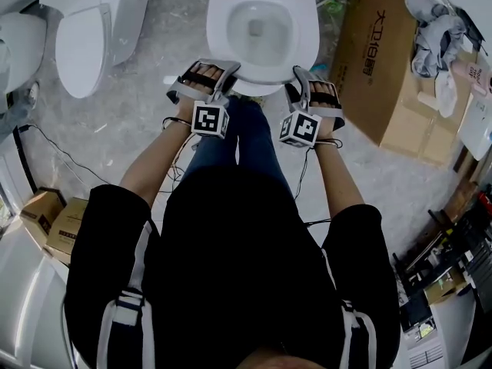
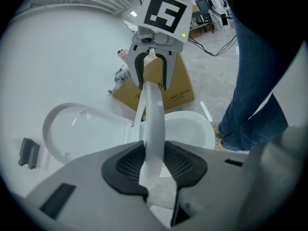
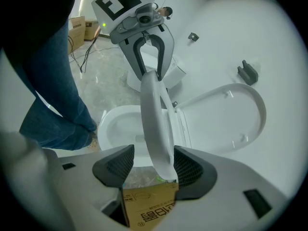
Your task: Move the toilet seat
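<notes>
The white toilet seat (image 1: 223, 29) rings the bowl (image 1: 265, 25) at the top of the head view. Both grippers are at its front rim. My left gripper (image 1: 209, 74) is at the front left; in its own view the seat (image 2: 153, 124) runs edge-on between the dark pads (image 2: 127, 165), which press on it from both sides. My right gripper (image 1: 314, 83) is at the front right. There the seat (image 3: 156, 124) lies against the right pad (image 3: 192, 170), with a gap to the left one. The seat stands raised off the bowl (image 3: 120, 126), and the lid (image 3: 226, 119) leans back.
A second toilet (image 1: 92, 29) stands at the left. A large cardboard box (image 1: 392, 60) with rags (image 1: 434, 37) on it sits right of the bowl. Small boxes (image 1: 54, 217) and a cable (image 1: 54, 148) lie at the left. The person's jeans (image 1: 238, 141) stand before the bowl.
</notes>
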`<state>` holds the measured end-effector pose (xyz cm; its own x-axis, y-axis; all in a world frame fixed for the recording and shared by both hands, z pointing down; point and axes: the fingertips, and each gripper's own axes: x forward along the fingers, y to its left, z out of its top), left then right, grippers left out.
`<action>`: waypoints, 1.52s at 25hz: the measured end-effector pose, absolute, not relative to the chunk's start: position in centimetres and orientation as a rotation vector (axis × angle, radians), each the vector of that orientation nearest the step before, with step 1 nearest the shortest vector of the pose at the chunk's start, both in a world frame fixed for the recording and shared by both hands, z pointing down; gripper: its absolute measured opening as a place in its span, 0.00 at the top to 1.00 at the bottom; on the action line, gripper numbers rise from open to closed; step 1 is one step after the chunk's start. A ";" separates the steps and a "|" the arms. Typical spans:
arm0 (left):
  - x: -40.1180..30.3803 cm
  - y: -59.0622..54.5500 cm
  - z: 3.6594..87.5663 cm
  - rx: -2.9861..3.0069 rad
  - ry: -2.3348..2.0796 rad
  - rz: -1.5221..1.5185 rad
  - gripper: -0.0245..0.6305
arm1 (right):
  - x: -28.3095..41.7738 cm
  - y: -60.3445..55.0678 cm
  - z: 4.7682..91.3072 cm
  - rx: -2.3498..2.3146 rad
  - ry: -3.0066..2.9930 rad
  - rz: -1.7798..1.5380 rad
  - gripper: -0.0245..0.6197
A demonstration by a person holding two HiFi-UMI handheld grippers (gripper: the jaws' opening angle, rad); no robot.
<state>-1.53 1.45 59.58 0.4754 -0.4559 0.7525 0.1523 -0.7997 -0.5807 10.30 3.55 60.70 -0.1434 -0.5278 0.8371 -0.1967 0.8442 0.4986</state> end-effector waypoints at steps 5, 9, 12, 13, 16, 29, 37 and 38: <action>-1.4 -0.1 57.6 -2.121 0.278 -1.316 0.78 | 10.2 2.2 59.1 0.605 -1.719 -0.333 0.54; -1.3 -1.4 56.1 -2.119 0.301 -1.302 0.79 | 10.4 0.8 57.6 0.635 -1.718 -0.360 0.54; -1.2 -2.3 55.2 -2.129 0.314 -1.295 0.79 | 10.5 -0.5 56.6 0.643 -1.714 -0.388 0.61; -1.1 -2.6 54.9 -2.130 0.319 -1.293 0.79 | 10.6 -1.0 56.2 0.643 -1.712 -0.400 0.63; -1.2 -3.2 54.5 -2.127 0.309 -1.310 0.79 | 10.7 -2.3 54.9 0.641 -1.708 -0.442 0.67; -0.4 -7.5 50.7 -2.189 0.368 -1.293 0.80 | 10.9 -6.2 51.8 0.612 -1.726 -0.483 0.78; -0.3 -9.8 49.2 -2.222 0.351 -1.313 0.80 | 11.2 -8.3 50.2 0.558 -1.755 -0.409 0.78; -0.2 -10.1 49.0 -2.226 0.353 -1.313 0.80 | 11.2 -8.6 49.9 0.556 -1.755 -0.397 0.78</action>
